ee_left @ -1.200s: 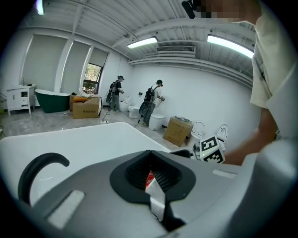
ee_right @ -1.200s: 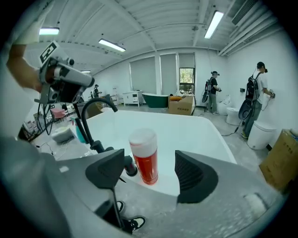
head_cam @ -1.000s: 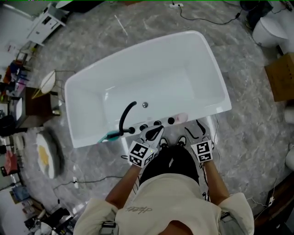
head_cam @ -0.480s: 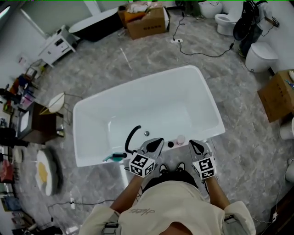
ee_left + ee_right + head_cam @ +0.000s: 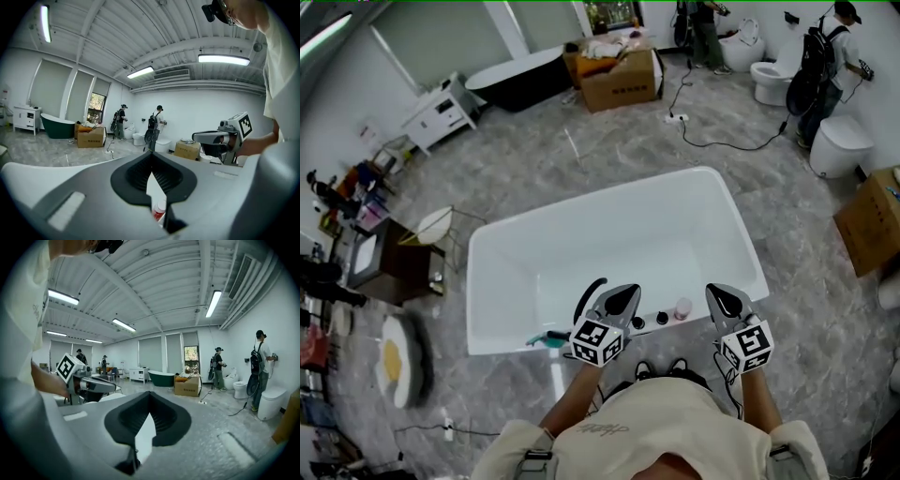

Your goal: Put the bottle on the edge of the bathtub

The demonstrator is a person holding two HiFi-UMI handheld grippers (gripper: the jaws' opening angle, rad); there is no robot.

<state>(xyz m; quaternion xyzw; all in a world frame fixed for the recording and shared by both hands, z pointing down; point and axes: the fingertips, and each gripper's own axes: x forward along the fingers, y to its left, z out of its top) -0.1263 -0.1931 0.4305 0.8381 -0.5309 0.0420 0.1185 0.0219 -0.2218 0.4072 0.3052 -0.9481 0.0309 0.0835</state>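
White bathtub (image 5: 581, 246), one of two tubs in the room, stands on a grey marbled floor (image 5: 534, 169) as a person holds two grippers over its near rim. The left gripper (image 5: 623, 292) has its jaws clenched together on nothing. The right gripper (image 5: 719, 292) has jaws closing fully, pads meeting with nothing between them. Each gripper carries one marker cube. The single bottle (image 5: 682, 307), pinkish with a pale cap, stands upright on the tub's near edge. It is between the two grippers and touched by neither, and the left gripper view catches it low through the slit under the shut jaws. One black curved spout (image 5: 589, 292) rises from the same edge to the left gripper's side, and one teal object (image 5: 549, 338) lies on the rim farther left. Behind, the second tub, a dark one (image 5: 511, 77), sits by the far wall beside one open cardboard box (image 5: 623, 80). A second box (image 5: 867, 220) stands at the right edge of the head view. Two people (image 5: 830, 47) with backpacks stand among the toilets (image 5: 839, 145) at the back. One white cabinet (image 5: 441, 112) stands to the left.
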